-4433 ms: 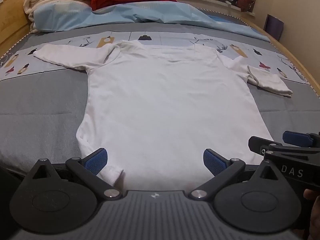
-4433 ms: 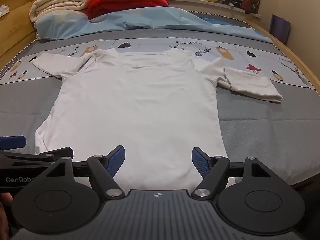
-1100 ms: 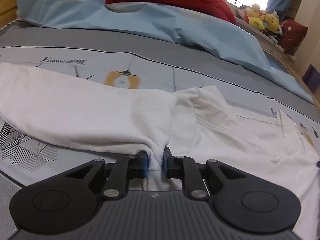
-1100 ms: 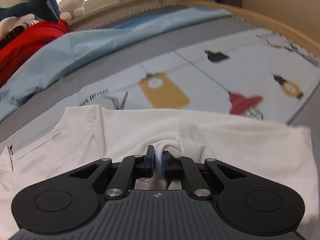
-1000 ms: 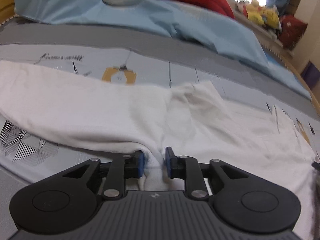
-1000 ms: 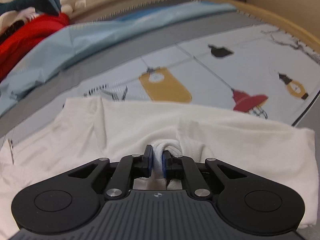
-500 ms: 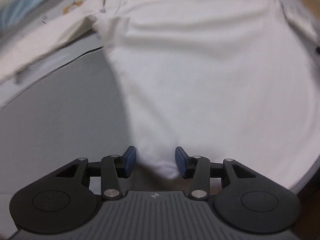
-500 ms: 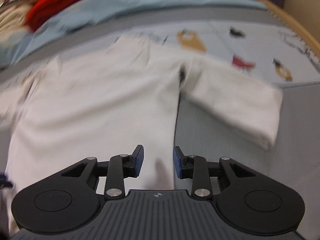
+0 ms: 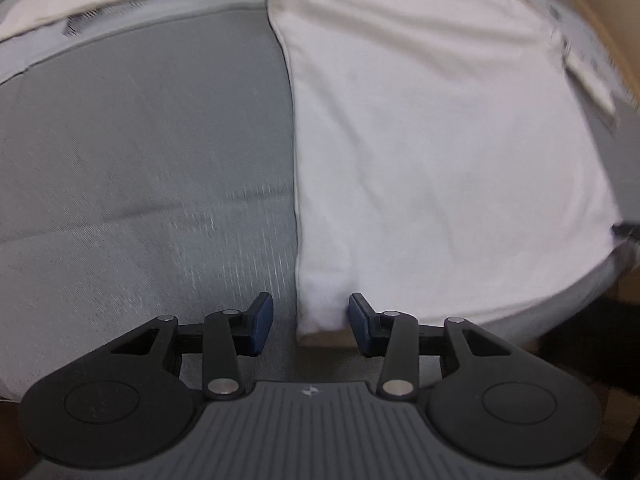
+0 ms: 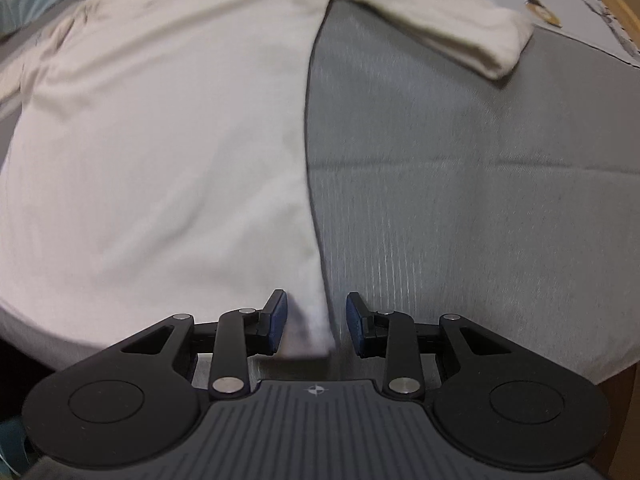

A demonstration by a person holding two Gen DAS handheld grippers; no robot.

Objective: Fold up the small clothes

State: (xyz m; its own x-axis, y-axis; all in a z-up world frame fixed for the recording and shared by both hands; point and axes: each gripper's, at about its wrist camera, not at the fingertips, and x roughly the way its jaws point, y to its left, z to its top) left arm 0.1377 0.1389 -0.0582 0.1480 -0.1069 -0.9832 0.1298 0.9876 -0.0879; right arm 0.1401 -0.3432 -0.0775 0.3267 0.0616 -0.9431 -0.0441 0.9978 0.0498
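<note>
Your left tool [image 9: 308,322] & right tool [image 10: 314,326] were both spread apart, each straddling a bottom corner of the white shirt [image 9: 432,128] w/o clamping, on the grey bed [image 10: 460,168].

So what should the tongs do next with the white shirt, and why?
Probably close both on the hem corners. The left tongs are open around the white shirt's bottom left corner, and the right tongs are open around its bottom right corner. The shirt lies flat on the grey bedspread, so pinching both corners would let the fold begin.
</note>
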